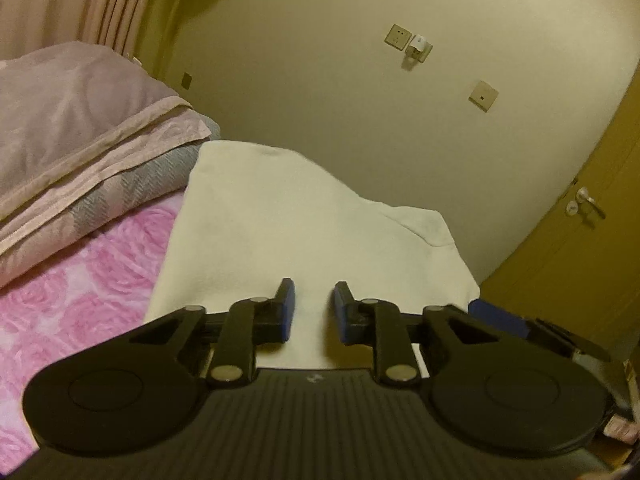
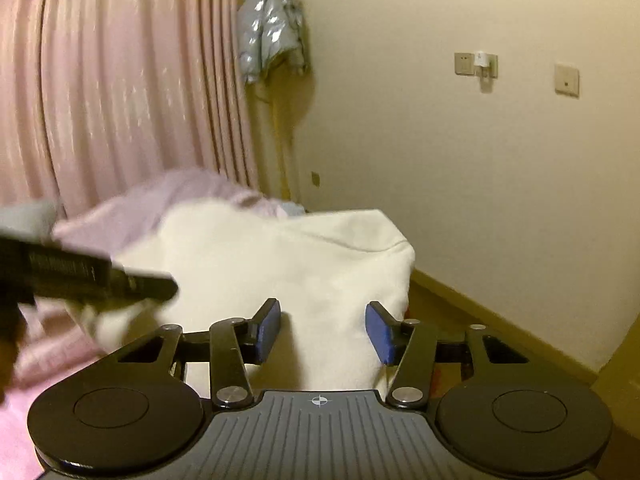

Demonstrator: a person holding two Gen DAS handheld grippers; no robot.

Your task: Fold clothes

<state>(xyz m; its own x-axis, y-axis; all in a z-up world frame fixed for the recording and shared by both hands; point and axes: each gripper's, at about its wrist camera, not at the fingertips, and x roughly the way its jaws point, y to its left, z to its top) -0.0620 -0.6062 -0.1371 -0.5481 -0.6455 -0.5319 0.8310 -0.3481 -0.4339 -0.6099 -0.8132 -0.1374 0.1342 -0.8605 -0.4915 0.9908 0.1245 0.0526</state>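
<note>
Cream-white fleece garment lies folded on the bed, filling the centre of the left wrist view, its far edge humped against the beige wall and its right edge at the side of the bed. Pink rose-patterned bedspread shows at lower left of that frame, under the garment; a stack of folded lilac and grey bedding sits at left, just beside the garment's upper left corner. The left gripper hangs over the near part of the garment, blue pads spread apart with only bare cloth seen in the gap, nothing pinched. In the right wrist view the same white garment sits at centre; the right gripper is over its near right portion, jaws spread wider, pads clear of the cloth, nothing held. A blurred black bar, seemingly part of the other gripper, crosses the left middle of that frame. Pink curtain fills upper left; a silvery jacket hangs on the wall at top centre. Wall sockets at upper right. A wooden door with a handle stands at the right edge of the left wrist view.
</note>
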